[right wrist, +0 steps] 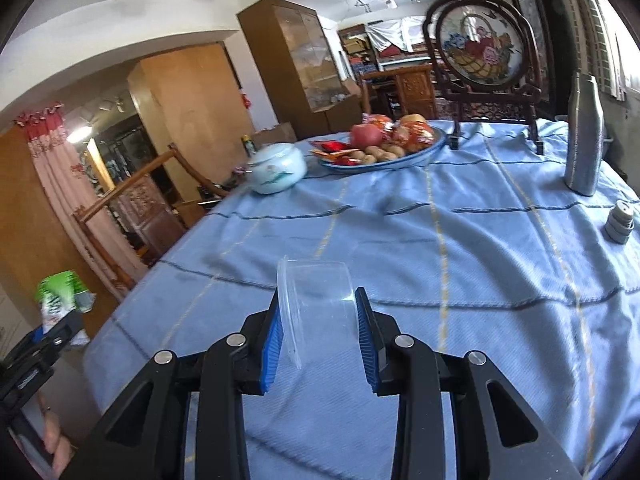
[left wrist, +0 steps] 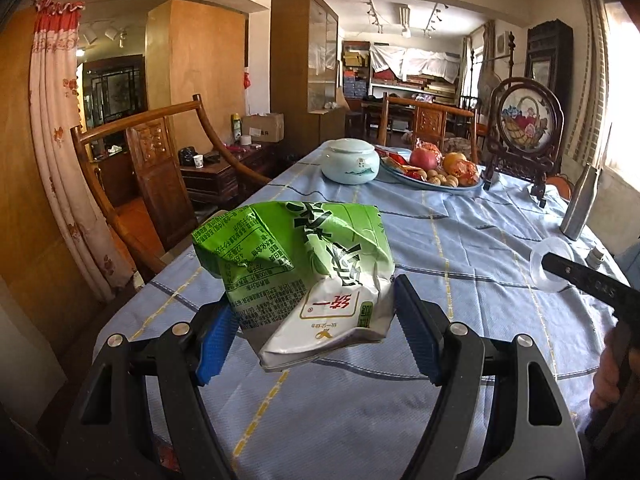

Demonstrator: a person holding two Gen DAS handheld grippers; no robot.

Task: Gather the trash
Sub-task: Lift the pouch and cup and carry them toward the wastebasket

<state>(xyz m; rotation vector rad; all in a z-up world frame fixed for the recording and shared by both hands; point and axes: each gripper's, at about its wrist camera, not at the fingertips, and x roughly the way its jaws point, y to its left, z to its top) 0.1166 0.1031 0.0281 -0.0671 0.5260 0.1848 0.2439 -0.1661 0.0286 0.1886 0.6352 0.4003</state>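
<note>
My left gripper [left wrist: 310, 312] is shut on a crumpled green and white drink carton [left wrist: 304, 264], held above the blue tablecloth [left wrist: 460, 240] near the table's left edge. The blue pads press its lower end from both sides. My right gripper [right wrist: 318, 324] is shut on a clear plastic cup [right wrist: 312, 296], lying sideways between the pads with its rim to the left. In the right wrist view the carton [right wrist: 60, 296] and the left gripper show at the far left. In the left wrist view the clear cup [left wrist: 550, 270] shows at the right edge, on a black finger of the right gripper.
At the table's far end stand a pale lidded jar [left wrist: 350, 160], a fruit plate [left wrist: 432, 170] and a framed embroidery stand [left wrist: 524, 120]. A metal bottle [right wrist: 584, 140] and its cap [right wrist: 619, 220] sit at the right edge. Wooden chairs [left wrist: 152, 168] flank the left side.
</note>
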